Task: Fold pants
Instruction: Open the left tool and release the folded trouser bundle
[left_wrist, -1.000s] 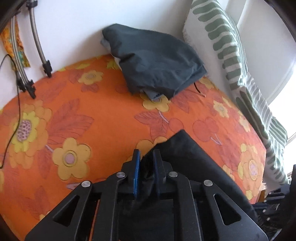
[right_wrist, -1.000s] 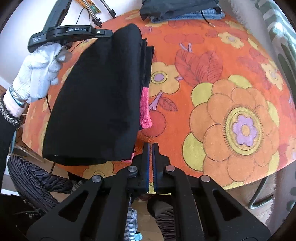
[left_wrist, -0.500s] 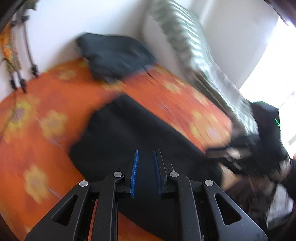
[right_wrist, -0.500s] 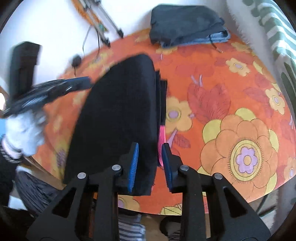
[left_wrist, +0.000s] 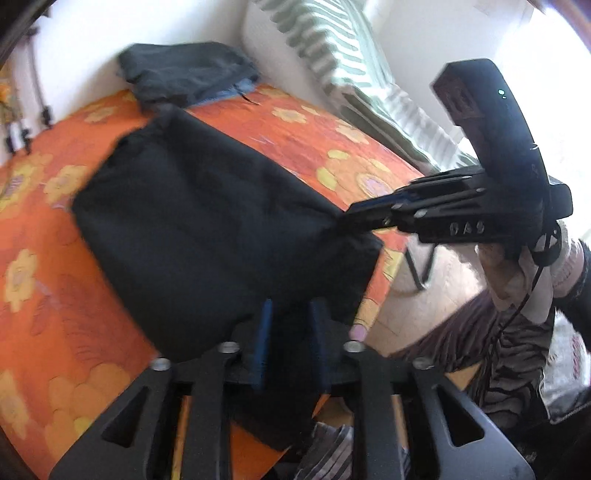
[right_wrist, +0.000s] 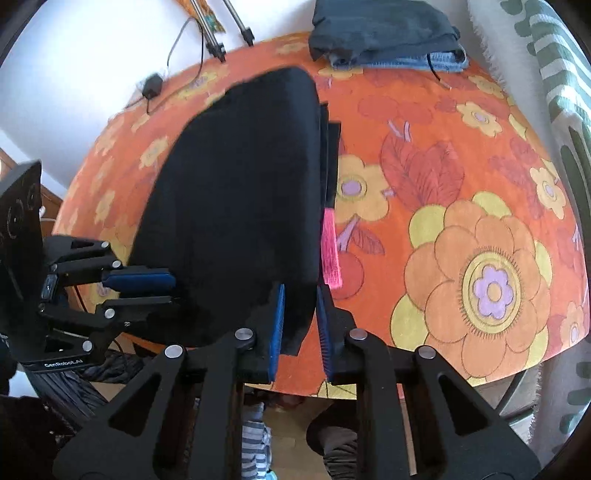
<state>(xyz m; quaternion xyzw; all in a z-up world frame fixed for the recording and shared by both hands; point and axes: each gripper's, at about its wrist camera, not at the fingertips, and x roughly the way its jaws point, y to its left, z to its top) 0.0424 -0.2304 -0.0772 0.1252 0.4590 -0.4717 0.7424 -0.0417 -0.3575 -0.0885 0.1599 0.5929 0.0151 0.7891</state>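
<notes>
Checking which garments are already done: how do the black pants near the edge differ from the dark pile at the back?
The black pants lie as one broad flat fold with a pink strip at one edge; the dark pile is a smaller stack with blue denim showing underneath. The pants overhang the near edge, between both grippers' jaws; the pile sits untouched by the wall. Both rest on the orange floral cloth.

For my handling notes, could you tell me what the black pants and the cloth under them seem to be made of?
Black pants: matte, soft fabric, perhaps knit; no sheen, stacked folded layers, a pink band at the edge. Floral orange cloth: flat printed fabric, likely cotton; weave too fine to tell.
</notes>
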